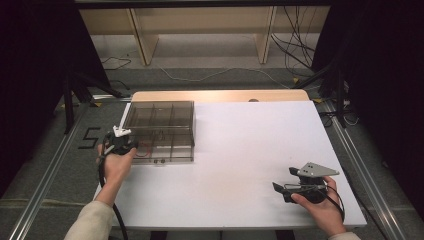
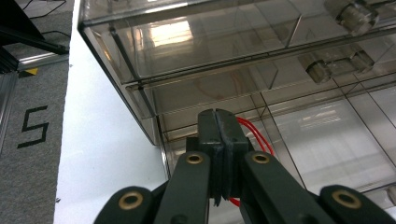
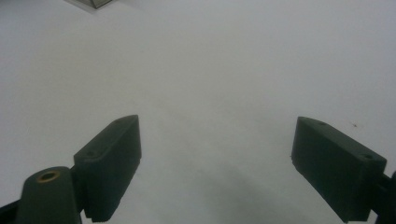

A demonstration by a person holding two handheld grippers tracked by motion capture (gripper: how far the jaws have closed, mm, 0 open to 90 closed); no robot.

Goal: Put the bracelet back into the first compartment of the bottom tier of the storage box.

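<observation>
A thin red wire (image 2: pixel 254 135) lies in the near left part of the clear box (image 1: pixel 159 131), looped on the floor of a near compartment. In the left gripper view the wire runs up beside the closed jaws and a bit of red shows below them, so it seems pinched there, though the exact contact is partly hidden.

The left tongs (image 2: pixel 218 122) are closed, jaws pressed flat together with their tips over the box's near left corner. In the high view the left tongs (image 1: pixel 120 141) sit at the box's left edge, held by the left hand (image 1: pixel 116 162), with a black cable trailing back along the forearm toward the near edge of the bench.

The box is a smoky, see-through organiser split by thin walls into several compartments. It stands on the far left part of the white bench (image 1: pixel 240 150), its left side close to the bench's left edge. Small clear knobs show along one wall in the left gripper view.

The right tongs (image 1: pixel 287 186) rest well apart from the box, near the bench's near right corner, held in the right hand (image 1: pixel 322 205). In the right gripper view the right tongs (image 3: pixel 217 163) stand wide open over bare white bench, with nothing between the jaws.

A black "5" (image 1: pixel 88 138) is marked on the grey floor left of the bench.
</observation>
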